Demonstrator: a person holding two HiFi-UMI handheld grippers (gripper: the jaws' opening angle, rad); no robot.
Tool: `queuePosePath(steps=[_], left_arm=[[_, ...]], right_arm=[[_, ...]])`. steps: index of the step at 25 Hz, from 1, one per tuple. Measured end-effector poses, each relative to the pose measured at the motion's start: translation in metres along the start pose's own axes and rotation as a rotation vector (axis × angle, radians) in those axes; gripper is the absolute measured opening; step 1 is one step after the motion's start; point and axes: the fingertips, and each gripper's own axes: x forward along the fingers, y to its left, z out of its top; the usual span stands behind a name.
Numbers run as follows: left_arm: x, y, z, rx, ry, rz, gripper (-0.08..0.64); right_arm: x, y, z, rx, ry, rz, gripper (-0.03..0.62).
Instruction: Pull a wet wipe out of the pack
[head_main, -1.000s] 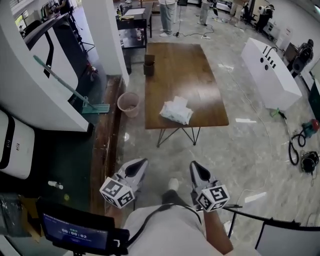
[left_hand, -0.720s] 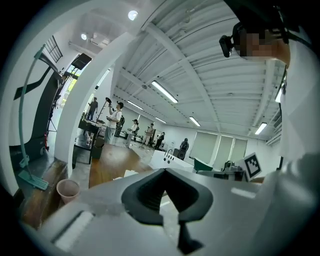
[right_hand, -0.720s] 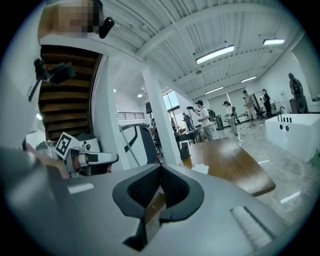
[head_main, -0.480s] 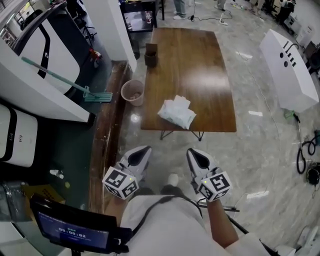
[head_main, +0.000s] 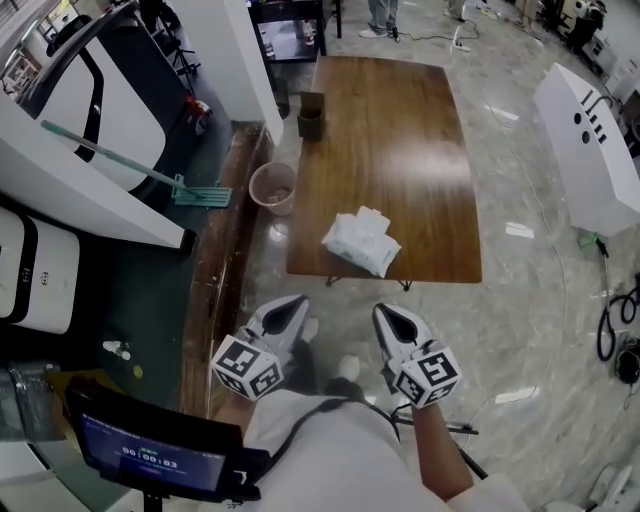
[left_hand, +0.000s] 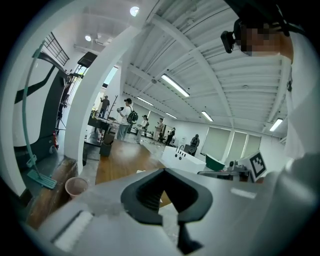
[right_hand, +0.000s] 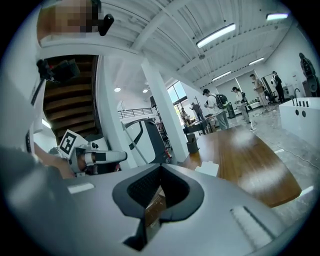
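The wet wipe pack (head_main: 360, 242), white and crumpled with a wipe sticking up, lies near the front edge of the long wooden table (head_main: 400, 130). Both grippers hover over the floor short of the table, apart from the pack. My left gripper (head_main: 292, 306) is shut with nothing in it; in the left gripper view its jaws (left_hand: 162, 172) meet with nothing between them. My right gripper (head_main: 388, 313) is also shut and holds nothing; the right gripper view looks past it (right_hand: 161, 167) to the pack (right_hand: 207, 169) on the table (right_hand: 250, 155).
A dark box (head_main: 311, 110) stands at the table's far left. A pink bucket (head_main: 273, 186) and a mop (head_main: 130, 165) are left of the table, by a white pillar. A white cabinet (head_main: 590, 140) and cables (head_main: 615, 330) lie to the right. People stand far off.
The person has stepped toward the table, so the table and pack sit nearer. Both grippers came forward together and stayed shut.
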Motion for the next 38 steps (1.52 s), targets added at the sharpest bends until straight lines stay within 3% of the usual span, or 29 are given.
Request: queuePosePath(steps=[4,10,16,21,25,30,38], left_arm=[[0.034,0.005,0.004,0.044,0.051,-0.103,-0.008],[0.079,0.019,0.056,0.146,0.021,-0.255,0.005],[0.103,0.051,0.062,0.107,0.043,-0.359,0.005],[0.109,0.056,0.035,0.069,0.147,-0.430,-0.008],[0.107,0.051,0.023,0.092,0.198,-0.468,-0.006],[0.112,0.071,0.033,0.135,0.193,-0.519,0.003],[0.126,0.071,0.024,0.070,0.181,-0.498,0.003]], right_arm=[[0.009,-0.008,0.020,-0.017,-0.028,-0.068,0.008],[0.022,-0.022,0.049,-0.011,-0.095,-0.215,0.008],[0.063,-0.027,0.054,-0.030,-0.089,-0.296,0.008],[0.075,-0.043,0.046,-0.011,-0.065,-0.371,0.008],[0.067,-0.045,0.043,0.011,-0.079,-0.429,0.008],[0.097,-0.051,0.027,0.025,-0.040,-0.477,0.008],[0.124,-0.077,-0.003,0.009,0.073,-0.441,0.008]])
